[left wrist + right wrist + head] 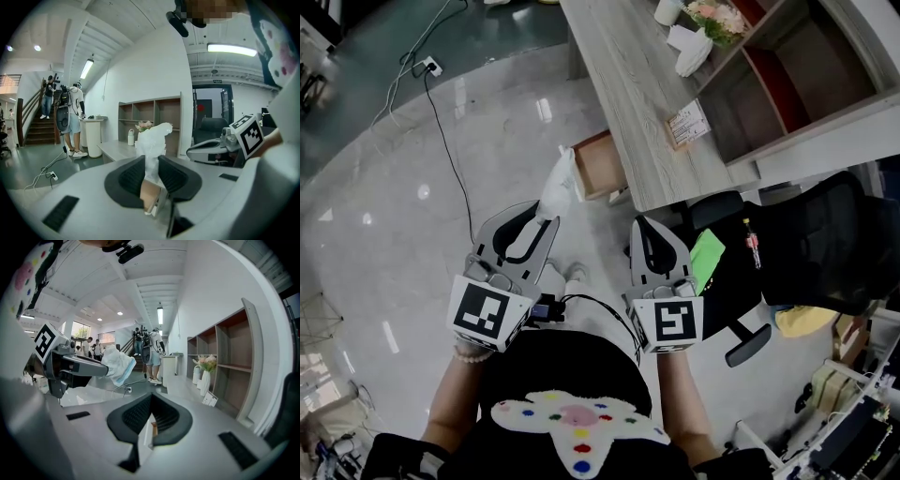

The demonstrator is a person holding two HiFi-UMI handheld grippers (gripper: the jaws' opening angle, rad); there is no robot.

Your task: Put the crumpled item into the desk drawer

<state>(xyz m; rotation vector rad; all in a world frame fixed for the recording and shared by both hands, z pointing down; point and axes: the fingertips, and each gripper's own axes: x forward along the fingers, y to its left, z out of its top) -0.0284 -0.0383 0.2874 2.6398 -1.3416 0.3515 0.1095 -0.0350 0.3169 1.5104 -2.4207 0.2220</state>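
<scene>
The crumpled item (560,184) is a white, bunched wad with a pale blue edge. My left gripper (549,221) is shut on its lower end and holds it up in the air. In the left gripper view the wad (153,139) stands up between the dark pads (133,174). Just ahead of it the wooden desk drawer (599,165) stands pulled out under the long grey desk (628,84). My right gripper (640,228) hovers beside the left one, near the desk's corner, shut with nothing in it. The right gripper view shows the left gripper (77,365) and the wad (117,365) at its left.
A black office chair (748,277) with a green item (707,259) stands close on the right. On the desk are a card (686,124), flowers (718,17) and a shelf unit (787,84). A cable and socket strip (432,66) lie on the glossy floor. People stand far off near stairs (70,117).
</scene>
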